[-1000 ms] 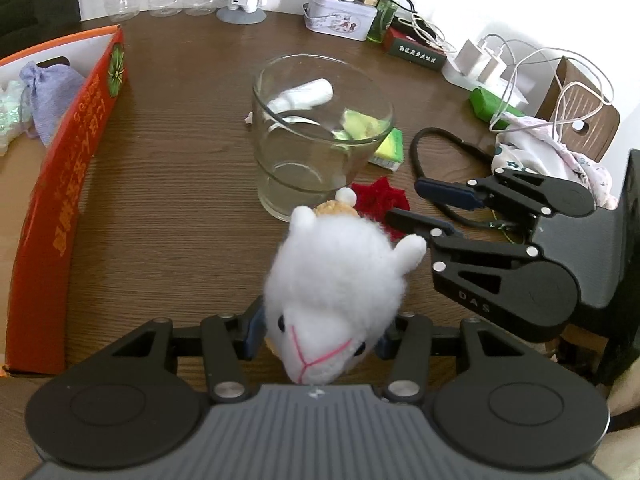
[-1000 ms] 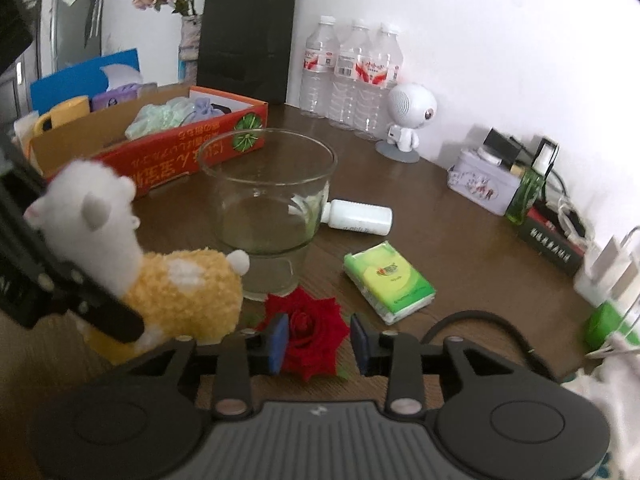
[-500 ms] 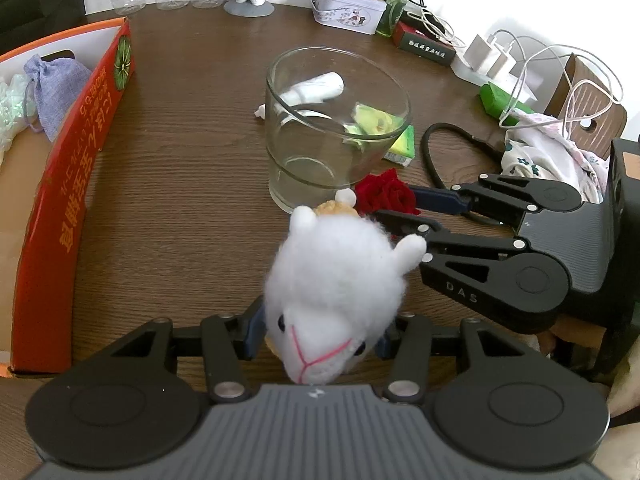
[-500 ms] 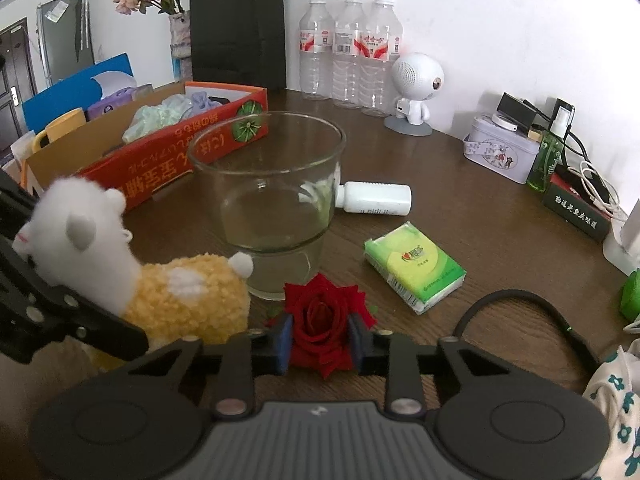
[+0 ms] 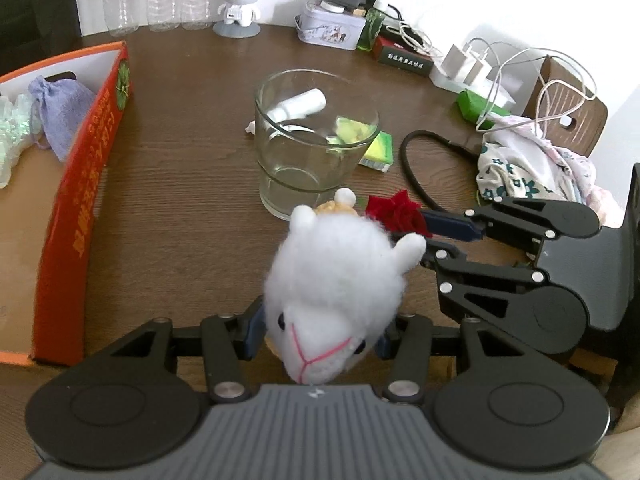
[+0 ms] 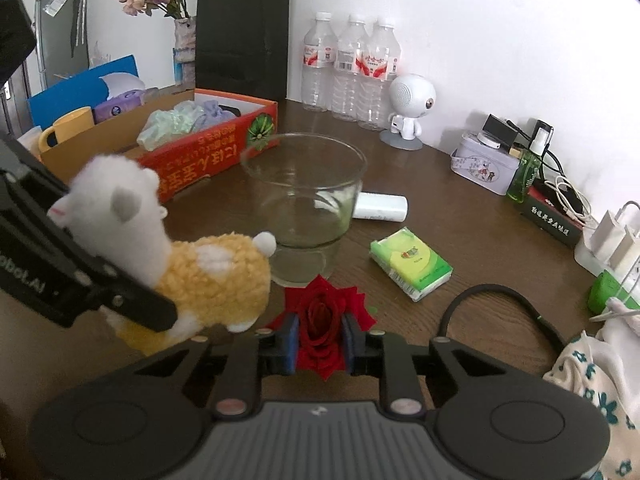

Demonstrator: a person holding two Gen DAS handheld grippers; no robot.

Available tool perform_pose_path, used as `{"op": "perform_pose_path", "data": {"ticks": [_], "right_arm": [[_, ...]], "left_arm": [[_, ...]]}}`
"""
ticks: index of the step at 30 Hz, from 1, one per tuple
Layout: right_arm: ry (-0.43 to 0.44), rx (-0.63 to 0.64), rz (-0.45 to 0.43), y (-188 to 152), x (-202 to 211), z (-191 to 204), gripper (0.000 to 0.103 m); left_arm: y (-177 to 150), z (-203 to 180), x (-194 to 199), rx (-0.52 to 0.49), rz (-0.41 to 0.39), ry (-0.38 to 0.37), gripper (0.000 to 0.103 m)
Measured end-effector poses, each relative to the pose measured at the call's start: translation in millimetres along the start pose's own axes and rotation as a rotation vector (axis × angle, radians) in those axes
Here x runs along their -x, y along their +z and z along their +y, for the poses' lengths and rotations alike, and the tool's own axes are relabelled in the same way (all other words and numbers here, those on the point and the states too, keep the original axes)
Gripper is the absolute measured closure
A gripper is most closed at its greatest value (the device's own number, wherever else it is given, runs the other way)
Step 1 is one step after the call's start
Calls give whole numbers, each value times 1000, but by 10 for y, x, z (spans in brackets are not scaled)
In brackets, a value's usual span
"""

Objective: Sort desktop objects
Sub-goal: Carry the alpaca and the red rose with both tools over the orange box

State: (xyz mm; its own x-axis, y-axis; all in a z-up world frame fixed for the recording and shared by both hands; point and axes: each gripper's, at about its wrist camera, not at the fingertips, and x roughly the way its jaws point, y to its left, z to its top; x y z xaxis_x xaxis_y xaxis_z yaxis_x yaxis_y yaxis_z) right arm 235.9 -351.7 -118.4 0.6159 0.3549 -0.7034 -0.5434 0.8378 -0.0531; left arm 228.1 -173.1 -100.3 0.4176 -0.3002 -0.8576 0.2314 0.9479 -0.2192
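Gripping one plush alpaca [image 5: 334, 280] in left hand-held gripper [image 5: 320, 330], right hand-held gripper [image 6: 320, 340] clamping one red rose [image 6: 322, 320], three water bottles [image 6: 350, 66]

Left tongs [image 6: 120, 304]: white print on the black arm, partly cut off, reads "obot.AI". Orange box [image 6: 212, 164] has yellow Chinese chars along its side, upside down, not legible. Water bottles [image 6: 348, 56], tissue pack [image 6: 412, 260], dark box [image 5: 404, 58]: labels too small to read.
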Motion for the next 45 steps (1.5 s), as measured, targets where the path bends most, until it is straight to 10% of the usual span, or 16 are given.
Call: {"op": "perform_pose_path", "data": {"ticks": [45], "right_arm": [[29, 5, -93, 1155, 257, 2612, 83]], "left_arm": [[-591, 2290, 1721, 45, -166, 46, 52]]}}
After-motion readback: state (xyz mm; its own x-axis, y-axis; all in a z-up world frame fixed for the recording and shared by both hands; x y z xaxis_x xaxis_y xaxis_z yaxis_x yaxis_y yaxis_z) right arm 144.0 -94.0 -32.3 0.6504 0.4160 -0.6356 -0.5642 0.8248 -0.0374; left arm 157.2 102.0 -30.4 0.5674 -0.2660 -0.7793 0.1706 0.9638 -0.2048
